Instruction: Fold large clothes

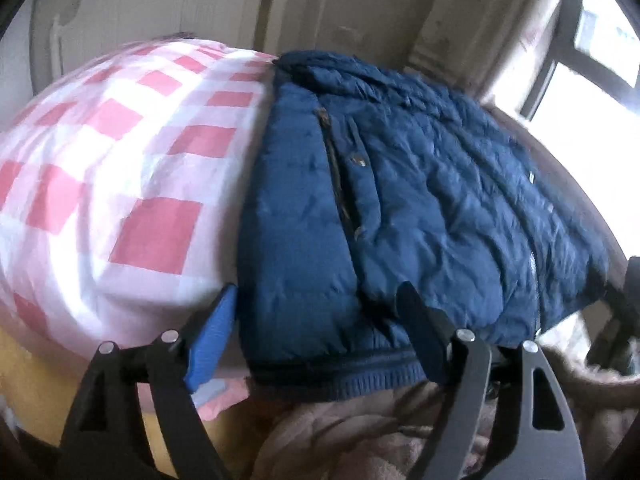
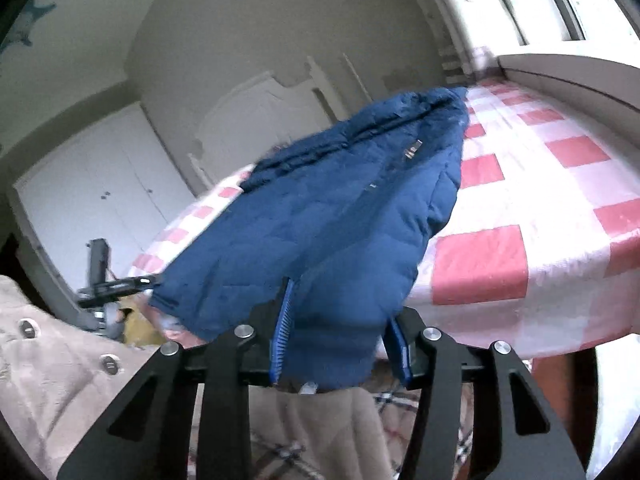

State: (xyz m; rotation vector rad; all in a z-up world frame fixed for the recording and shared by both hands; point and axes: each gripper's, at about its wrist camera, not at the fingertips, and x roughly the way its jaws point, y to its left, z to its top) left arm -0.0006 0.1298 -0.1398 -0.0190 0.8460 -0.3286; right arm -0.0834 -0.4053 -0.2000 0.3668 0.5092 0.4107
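A dark blue puffer jacket (image 1: 400, 208) lies on a bed with a pink and white checked cover (image 1: 120, 152). In the left wrist view my left gripper (image 1: 316, 312) is open, its fingers spread on either side of the jacket's ribbed hem at the bed's near edge. In the right wrist view the jacket (image 2: 344, 208) stretches away over the bed cover (image 2: 520, 208), and my right gripper (image 2: 340, 320) has its jaws closed in on the jacket's near corner, with fabric bunched between the blue pads (image 2: 282, 332).
A white headboard (image 1: 160, 12) stands at the far end of the bed. A window (image 1: 592, 60) is on the right. A beige fleece garment (image 2: 60, 360) is near the bed's edge. White cupboard doors (image 2: 100, 208) stand behind.
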